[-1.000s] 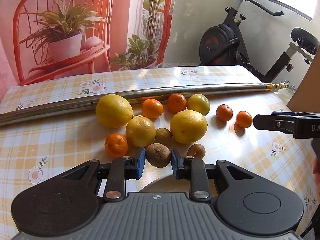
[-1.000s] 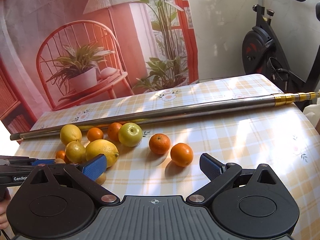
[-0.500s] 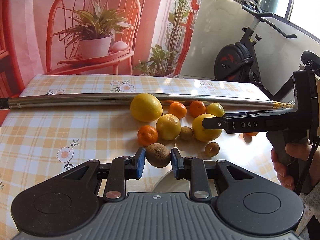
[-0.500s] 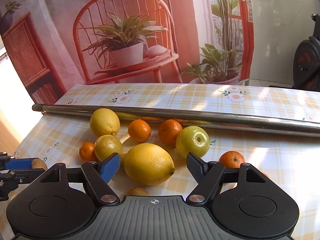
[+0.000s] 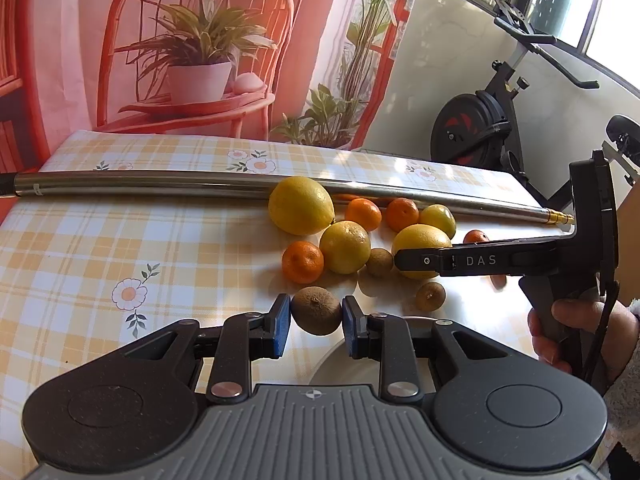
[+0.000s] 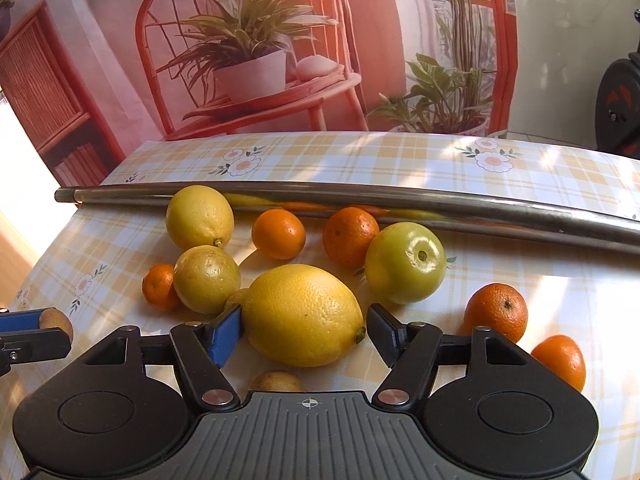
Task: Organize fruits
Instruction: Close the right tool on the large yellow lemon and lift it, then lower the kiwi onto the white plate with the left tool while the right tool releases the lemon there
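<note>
Right tool (image 6: 304,330) straddling the big lemon (image 6: 302,314)
Released; lemon's long axis spans the gap, just beside the steel rod (image 6: 360,200). Left tool (image 5: 316,314) grasps a kiwi (image 5: 317,310).

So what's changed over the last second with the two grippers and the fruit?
The right gripper swung left from the two mandarins at the right end and now brackets the big lemon, jaws open, not yet closed. The left gripper kept its grip on the kiwi while that camera's view shifted. The other fruit and the metal pole stayed put.
</note>
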`<state>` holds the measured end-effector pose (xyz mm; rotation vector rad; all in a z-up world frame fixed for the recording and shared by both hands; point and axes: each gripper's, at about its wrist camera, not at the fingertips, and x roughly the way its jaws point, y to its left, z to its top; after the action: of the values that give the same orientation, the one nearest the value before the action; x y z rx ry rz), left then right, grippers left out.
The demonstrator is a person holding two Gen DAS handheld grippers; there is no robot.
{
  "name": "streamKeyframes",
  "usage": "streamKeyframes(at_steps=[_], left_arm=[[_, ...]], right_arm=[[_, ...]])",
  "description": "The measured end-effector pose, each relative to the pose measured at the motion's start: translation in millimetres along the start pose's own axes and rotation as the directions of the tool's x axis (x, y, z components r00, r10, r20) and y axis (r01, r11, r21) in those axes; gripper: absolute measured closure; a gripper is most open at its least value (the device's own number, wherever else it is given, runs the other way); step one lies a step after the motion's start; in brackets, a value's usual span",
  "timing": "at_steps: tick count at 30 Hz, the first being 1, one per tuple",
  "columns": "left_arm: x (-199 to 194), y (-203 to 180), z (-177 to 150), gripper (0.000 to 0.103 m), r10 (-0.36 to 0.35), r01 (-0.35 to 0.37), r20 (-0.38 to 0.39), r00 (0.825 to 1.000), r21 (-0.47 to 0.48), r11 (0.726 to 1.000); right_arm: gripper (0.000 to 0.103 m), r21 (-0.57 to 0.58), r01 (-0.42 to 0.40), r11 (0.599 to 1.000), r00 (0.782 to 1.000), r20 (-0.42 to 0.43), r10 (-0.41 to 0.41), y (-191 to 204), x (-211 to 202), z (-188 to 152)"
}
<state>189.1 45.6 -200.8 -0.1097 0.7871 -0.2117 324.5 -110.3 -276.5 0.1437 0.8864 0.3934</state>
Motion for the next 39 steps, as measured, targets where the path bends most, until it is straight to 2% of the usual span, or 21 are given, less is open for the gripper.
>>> streamKeyframes(at_steps=[10, 21, 39], left_arm=[[-3, -1, -7, 0.074, -0.018, 0.018, -0.012, 1.000, 0.001, 1.000], [-17, -4, -20, 0.074, -0.053, 0.054, -0.023, 0.998, 0.041, 0.998], [-31, -13, -60, 0.074, -0.085, 0.094, -0.076, 0.993, 0.120, 0.988]], right_arm=[[0.045, 0.012, -0.004, 1.000, 0.998, 0.060, 0.004, 1, -14, -13], [0.045, 0.057, -0.013, 0.998, 0.989, 0.151, 0.005, 8, -63, -30], [0.045, 0.044, 0.017, 0.999, 0.992, 0.127, -0.022, 50, -117, -100]])
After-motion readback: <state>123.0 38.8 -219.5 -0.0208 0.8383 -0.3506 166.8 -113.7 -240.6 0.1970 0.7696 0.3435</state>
